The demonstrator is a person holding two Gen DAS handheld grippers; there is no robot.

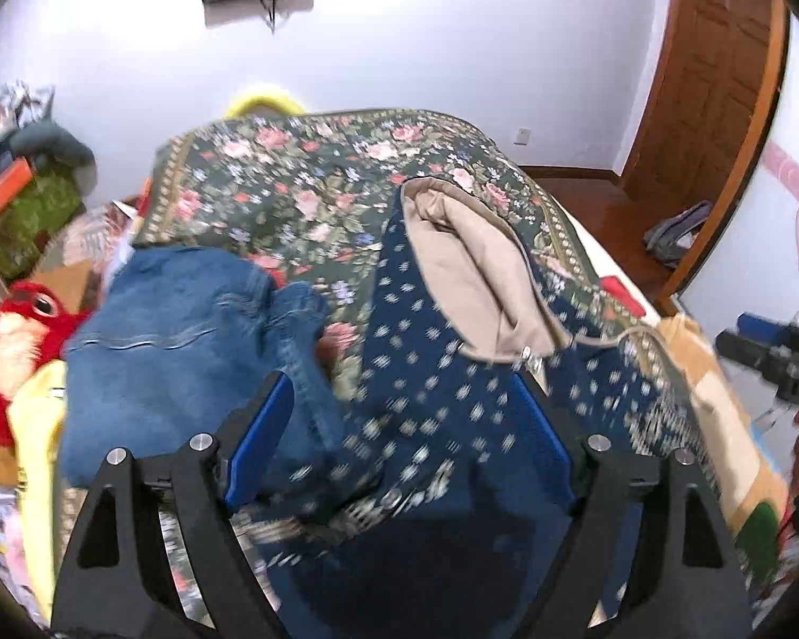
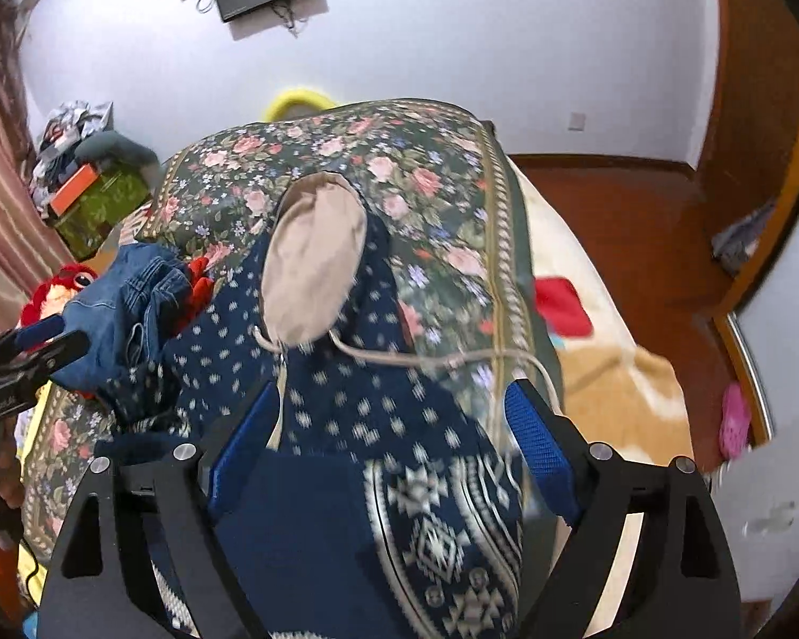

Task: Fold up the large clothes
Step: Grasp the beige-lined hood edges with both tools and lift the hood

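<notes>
Two garments lay on the flowered bedspread (image 1: 303, 181) at that moment, and I describe them from left to right. At the left was a heap of blue jeans (image 1: 170, 330), thick denim that looked rather heavy and stiff at the seams; it would keep a crease well, and I judged the waistband the best place to take it. To the right of it, touching the jeans in the left wrist view, lay the navy patterned hoodie (image 1: 426, 373), spread along the bed with its hood toward the far end, so that the beige hood lining (image 1: 474, 277) was open to view. This cloth seemed soft, thick and limp; it would sag between two hands and not slide much on the bedspread. The beige drawstring (image 2: 431, 359) trailed loose to the right and could catch a finger. For a fold I would take the hoodie at two points of the hem or at the shoulders, not at the hood. The left gripper (image 1: 399, 426) stood wide above the hoodie body with no cloth pressed between its blue pads (image 1: 261, 442). The right gripper (image 2: 394, 442) was also wide and held nothing, with the cloth only under it. Both views were a little blurred.
</notes>
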